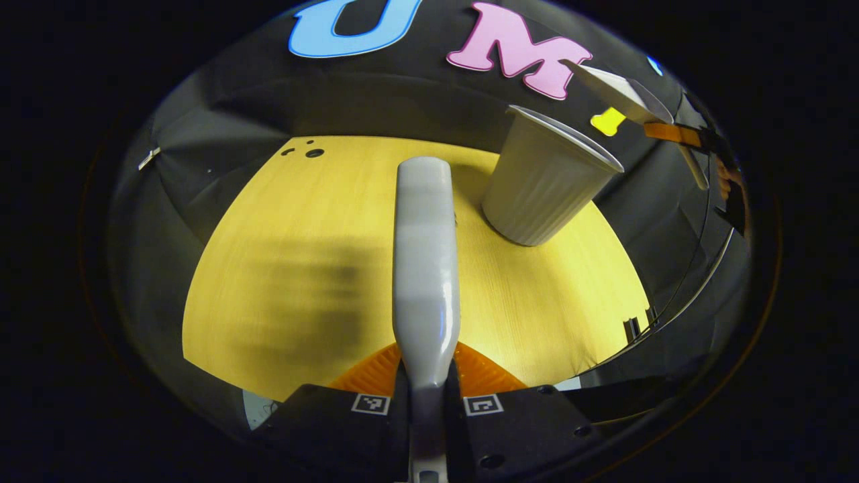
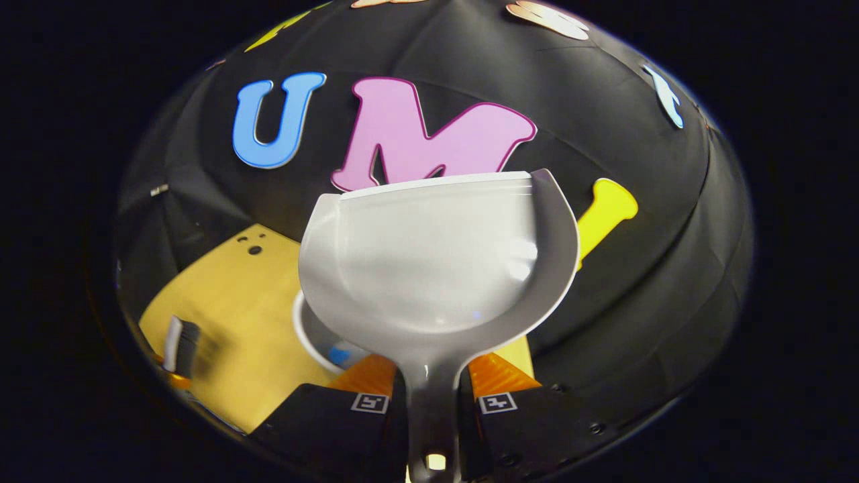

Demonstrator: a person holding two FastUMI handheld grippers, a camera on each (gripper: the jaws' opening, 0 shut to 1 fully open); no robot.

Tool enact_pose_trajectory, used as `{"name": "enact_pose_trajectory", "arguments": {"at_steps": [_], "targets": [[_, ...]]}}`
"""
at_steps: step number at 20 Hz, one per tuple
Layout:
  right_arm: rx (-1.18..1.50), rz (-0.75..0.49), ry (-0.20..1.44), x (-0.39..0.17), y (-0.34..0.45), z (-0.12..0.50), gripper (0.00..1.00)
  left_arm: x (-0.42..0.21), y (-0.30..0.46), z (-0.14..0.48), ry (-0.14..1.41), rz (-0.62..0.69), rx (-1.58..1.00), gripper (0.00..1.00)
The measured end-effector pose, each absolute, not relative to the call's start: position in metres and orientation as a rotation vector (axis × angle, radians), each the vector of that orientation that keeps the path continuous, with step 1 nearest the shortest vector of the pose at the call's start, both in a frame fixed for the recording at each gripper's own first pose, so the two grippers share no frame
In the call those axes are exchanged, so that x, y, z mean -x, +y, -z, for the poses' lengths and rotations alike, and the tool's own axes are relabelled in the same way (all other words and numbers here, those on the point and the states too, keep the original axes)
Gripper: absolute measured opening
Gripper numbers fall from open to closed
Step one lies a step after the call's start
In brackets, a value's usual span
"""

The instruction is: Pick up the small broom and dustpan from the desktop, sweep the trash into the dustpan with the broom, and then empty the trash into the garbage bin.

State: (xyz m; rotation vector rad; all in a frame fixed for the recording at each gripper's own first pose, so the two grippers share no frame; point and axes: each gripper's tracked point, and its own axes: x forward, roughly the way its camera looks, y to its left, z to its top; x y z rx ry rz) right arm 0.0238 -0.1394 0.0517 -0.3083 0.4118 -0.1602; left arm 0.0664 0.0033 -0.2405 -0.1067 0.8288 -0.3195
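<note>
On the yellow wood-grain counter point(image 1: 282, 268), enclosed on its far sides by the booth's black cloth wall point(image 1: 221, 107), a pale ribbed garbage bin point(image 1: 540, 184) stands upright near the far right part of the top. A few small dark holes point(image 1: 313, 153) mark the counter's far left corner. A broad soft shadow lies across the left half of the surface.

In the left gripper view, the left hand-held gripper point(image 1: 427, 386) is clenched on the broom point(image 1: 425, 261) — both fingers press against its pale handle, which runs straight ahead over the counter, its tip just beside the bin's base. At the upper right of the same view, the dustpan point(image 1: 621, 90) is seen edge-on above the bin's rim, carried by the other hand-held gripper.

In the right gripper view, the right hand-held gripper point(image 2: 433, 392) is grasping the dustpan point(image 2: 436, 261) by its handle, fingers closed on either side. The pan is raised and its grey scoop looks bare, its front lip up against the cloth wall. The bin's white rim point(image 2: 305, 329) sits directly below the pan — a small blue scrap point(image 2: 339, 354) shows inside. At the lower left of this view, the broom's bristle head point(image 2: 180, 345) hangs over the counter, blurred.
</note>
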Motion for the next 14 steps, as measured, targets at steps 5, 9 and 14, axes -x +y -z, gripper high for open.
{"name": "enact_pose_trajectory", "arguments": {"at_steps": [5, 9, 14], "targets": [[0.199, -0.032, 0.454, -0.006, -0.040, -0.034, 0.33, -0.061, 0.035, 0.248, 0.829, 0.289, 0.095, 0.25], [0.130, -0.148, 0.538, 0.020, 0.026, 0.009, 0.33, -0.055, 0.054, 0.259, 0.845, 0.266, 0.104, 0.25], [0.112, -0.207, 0.679, 0.028, 0.064, 0.092, 0.33, -0.055, 0.072, 0.281, 0.886, 0.226, 0.160, 0.25]]}}
